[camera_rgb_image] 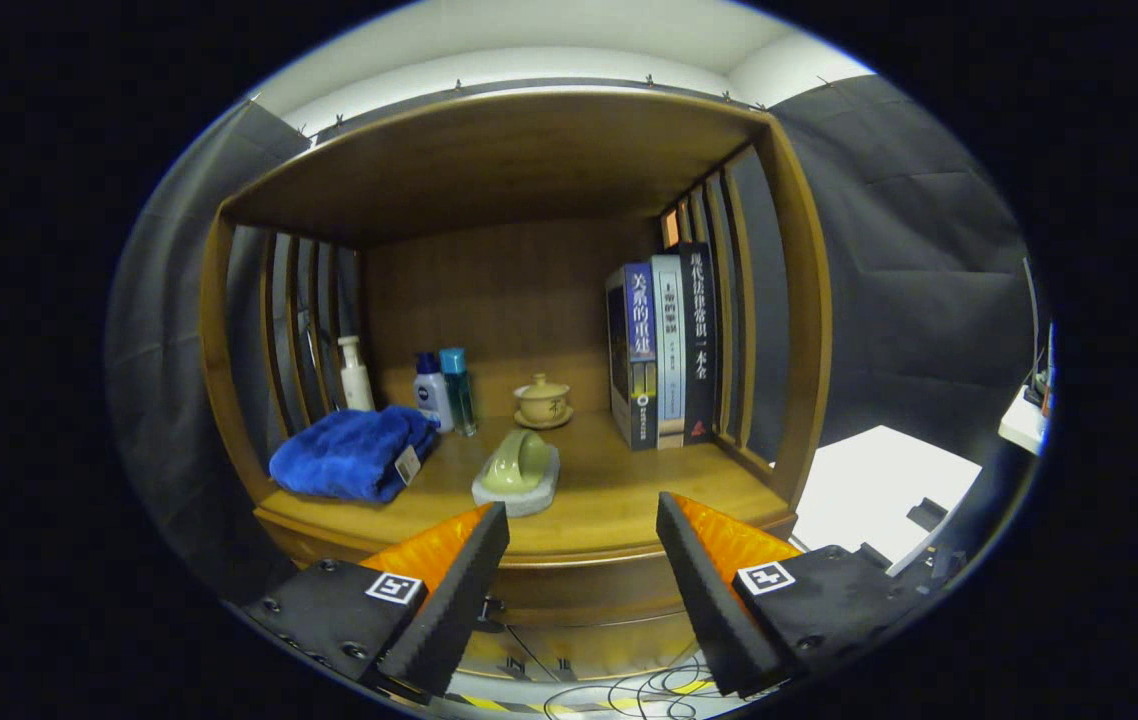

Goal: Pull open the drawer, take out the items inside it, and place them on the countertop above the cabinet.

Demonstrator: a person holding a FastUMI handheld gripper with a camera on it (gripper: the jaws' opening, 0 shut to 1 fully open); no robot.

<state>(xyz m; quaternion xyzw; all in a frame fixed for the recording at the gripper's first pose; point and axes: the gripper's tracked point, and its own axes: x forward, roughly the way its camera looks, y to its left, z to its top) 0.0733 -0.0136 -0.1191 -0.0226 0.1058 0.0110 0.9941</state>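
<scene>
Claw (581, 545) spread, empty; drawer (579, 600) at 6 o'clock below countertop (619, 500). Stiff wood, I'd grab front edge.

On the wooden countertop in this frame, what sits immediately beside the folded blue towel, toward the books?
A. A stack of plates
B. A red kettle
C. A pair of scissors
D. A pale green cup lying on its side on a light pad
D. The pale green cup lies tipped on a light pad, between the blue towel and the books, beyond the open tool.
</scene>
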